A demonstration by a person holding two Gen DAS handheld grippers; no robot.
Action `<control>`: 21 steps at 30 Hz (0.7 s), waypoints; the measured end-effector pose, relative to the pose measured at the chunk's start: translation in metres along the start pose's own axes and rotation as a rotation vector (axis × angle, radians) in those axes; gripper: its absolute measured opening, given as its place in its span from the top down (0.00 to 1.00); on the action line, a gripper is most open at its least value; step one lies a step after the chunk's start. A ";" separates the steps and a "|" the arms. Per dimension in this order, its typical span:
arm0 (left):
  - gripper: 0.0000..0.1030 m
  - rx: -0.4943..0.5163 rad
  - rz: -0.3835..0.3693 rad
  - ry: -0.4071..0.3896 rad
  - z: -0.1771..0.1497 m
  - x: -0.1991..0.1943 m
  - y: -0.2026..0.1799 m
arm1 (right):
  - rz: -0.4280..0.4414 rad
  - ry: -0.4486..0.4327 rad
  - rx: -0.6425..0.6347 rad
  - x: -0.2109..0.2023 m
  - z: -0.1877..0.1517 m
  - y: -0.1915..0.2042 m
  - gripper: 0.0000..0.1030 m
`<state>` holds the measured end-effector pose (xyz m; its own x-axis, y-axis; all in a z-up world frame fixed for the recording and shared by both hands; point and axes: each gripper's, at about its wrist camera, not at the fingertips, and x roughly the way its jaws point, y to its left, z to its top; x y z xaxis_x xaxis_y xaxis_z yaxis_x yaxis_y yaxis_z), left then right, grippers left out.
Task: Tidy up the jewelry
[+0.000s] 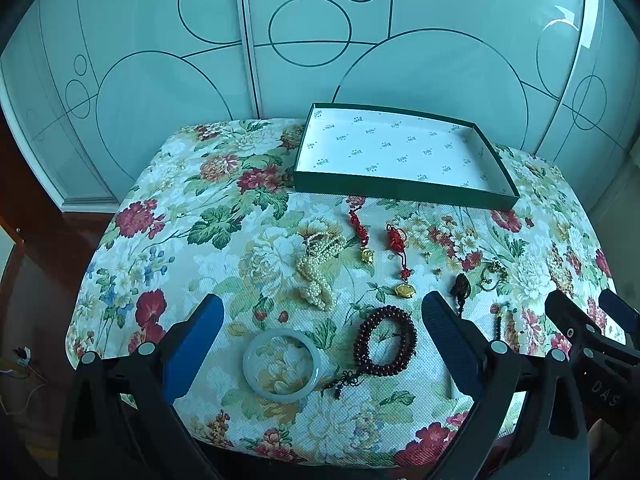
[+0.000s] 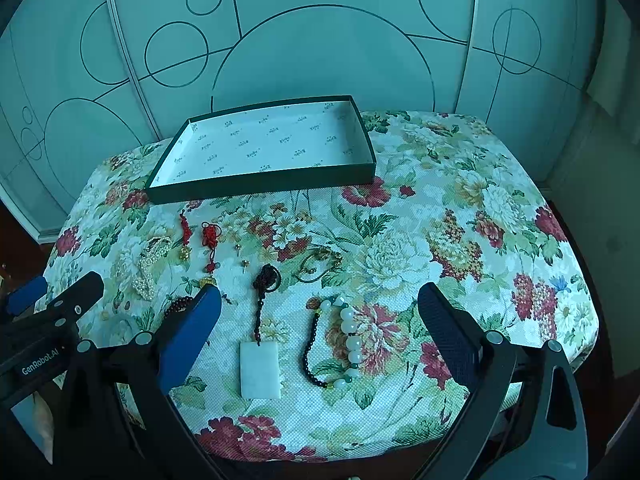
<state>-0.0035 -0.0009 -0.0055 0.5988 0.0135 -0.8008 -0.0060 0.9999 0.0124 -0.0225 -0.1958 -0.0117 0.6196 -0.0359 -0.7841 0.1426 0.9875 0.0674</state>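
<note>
A shallow green box (image 1: pixel 400 191) with a white lining stands empty at the back of the floral table; it also shows in the right wrist view (image 2: pixel 260 189). Between my open left gripper (image 1: pixel 321 300) fingers lie a pale jade bangle (image 1: pixel 256 376), a dark red bead bracelet (image 1: pixel 400 320) and a pearl necklace (image 1: pixel 316 268). Two red knot charms (image 1: pixel 396 240) lie farther back. My right gripper (image 2: pixel 319 291) is open over a white jade pendant (image 2: pixel 260 368) on a dark cord and a white-and-black bead bracelet (image 2: pixel 348 332). Neither gripper holds anything.
The floral cloth (image 2: pixel 460 208) covers a small table with rounded edges; its right half is bare. Thin gold rings (image 2: pixel 316 268) and small ear studs (image 2: pixel 244 262) lie mid-table. Frosted sliding doors (image 1: pixel 160 80) stand close behind. Each gripper shows at the edge of the other's view.
</note>
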 end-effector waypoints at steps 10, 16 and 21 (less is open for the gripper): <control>0.04 -0.001 0.001 0.000 -0.002 0.000 -0.001 | -0.001 0.000 0.000 -0.001 0.000 0.002 0.04; 0.04 -0.001 0.000 0.003 -0.002 0.001 0.000 | 0.000 -0.001 -0.001 -0.001 -0.001 0.001 0.04; 0.04 -0.001 0.000 0.003 -0.002 0.001 0.000 | 0.000 0.000 -0.001 0.000 -0.001 0.001 0.04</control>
<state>-0.0048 -0.0011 -0.0075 0.5964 0.0134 -0.8026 -0.0068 0.9999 0.0116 -0.0234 -0.1946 -0.0122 0.6193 -0.0363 -0.7843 0.1424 0.9876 0.0668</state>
